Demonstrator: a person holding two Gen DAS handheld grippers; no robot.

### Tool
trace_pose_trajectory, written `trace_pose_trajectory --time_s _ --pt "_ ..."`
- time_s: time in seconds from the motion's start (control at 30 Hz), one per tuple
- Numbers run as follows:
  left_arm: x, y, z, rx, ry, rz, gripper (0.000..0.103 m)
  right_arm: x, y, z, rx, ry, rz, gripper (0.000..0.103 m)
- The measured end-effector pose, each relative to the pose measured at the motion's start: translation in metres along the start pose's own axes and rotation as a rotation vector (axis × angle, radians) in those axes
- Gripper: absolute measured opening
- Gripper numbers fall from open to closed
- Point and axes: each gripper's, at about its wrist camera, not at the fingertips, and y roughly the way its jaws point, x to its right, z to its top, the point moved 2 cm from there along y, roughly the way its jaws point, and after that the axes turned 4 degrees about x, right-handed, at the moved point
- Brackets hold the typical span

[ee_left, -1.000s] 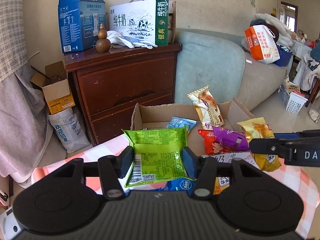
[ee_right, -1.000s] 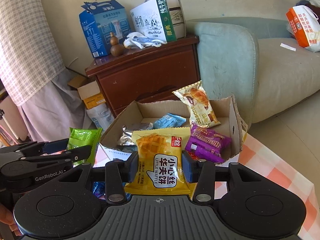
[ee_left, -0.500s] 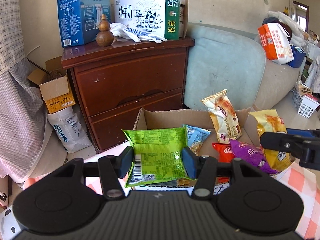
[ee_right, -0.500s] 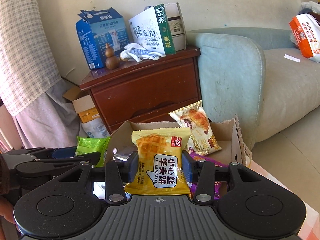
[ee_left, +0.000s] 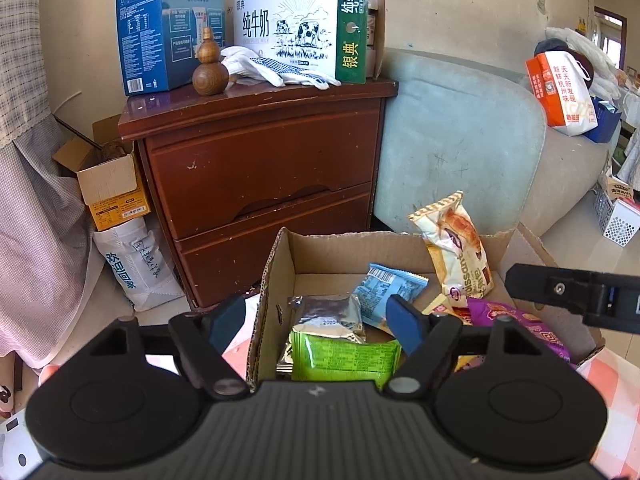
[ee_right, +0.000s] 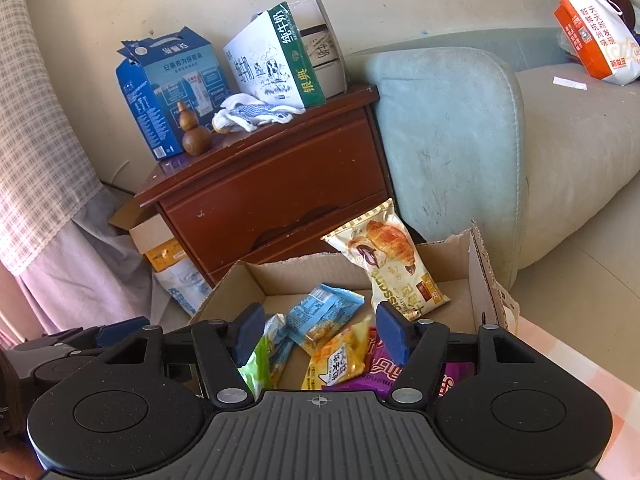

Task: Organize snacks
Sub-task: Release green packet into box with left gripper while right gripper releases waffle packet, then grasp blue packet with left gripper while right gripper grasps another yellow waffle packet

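Observation:
An open cardboard box [ee_left: 276, 280] [ee_right: 480, 276] holds several snack packs. My left gripper [ee_left: 316, 316] is open above the box's left part; the green pack [ee_left: 344, 356] lies in the box just below it, on a silver pack [ee_left: 326, 314]. My right gripper [ee_right: 320, 330] is open over the box; the yellow waffle pack [ee_right: 340, 360] lies below it beside a purple pack [ee_right: 384, 372] and a blue pack [ee_right: 324, 312]. A croissant pack [ee_left: 456, 244] [ee_right: 392, 256] leans on the box's back wall.
A brown dresser [ee_left: 260, 168] with milk cartons [ee_left: 296, 28] stands behind the box. A pale sofa [ee_left: 460, 148] is to the right. The box rests on a pink checked cloth [ee_right: 580, 368]. Small boxes and a bag [ee_left: 132, 264] sit on the floor at left.
Both grippers opened. The green pack dropped from the left gripper into the box, and the yellow waffle pack dropped from the right gripper into the box.

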Motion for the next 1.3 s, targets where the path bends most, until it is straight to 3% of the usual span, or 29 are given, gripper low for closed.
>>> trace_pose_trajectory --time_s 0.3,0.67,1.07,1.3 --pt "-0.022 -0.023 -0.013 -0.036 0.018 0.043 0.08 -0.013 -0.019 -0.006 -0.016 -0.115 0.039 0.064" --pt "-0.045 -0.047 -0.047 -0.117 -0.013 0.045 0.081 -0.017 -0.038 -0.026 -0.096 -0.178 0.082 0.064" --pt "-0.047 -0.051 -0.081 -0.164 0.044 0.015 0.083 0.005 -0.038 -0.048 -0.249 -0.099 0.11 0.064" --pt "-0.04 -0.042 -0.095 -0.196 0.119 -0.019 0.083 0.018 -0.025 -0.071 -0.354 -0.06 0.064 0.064"
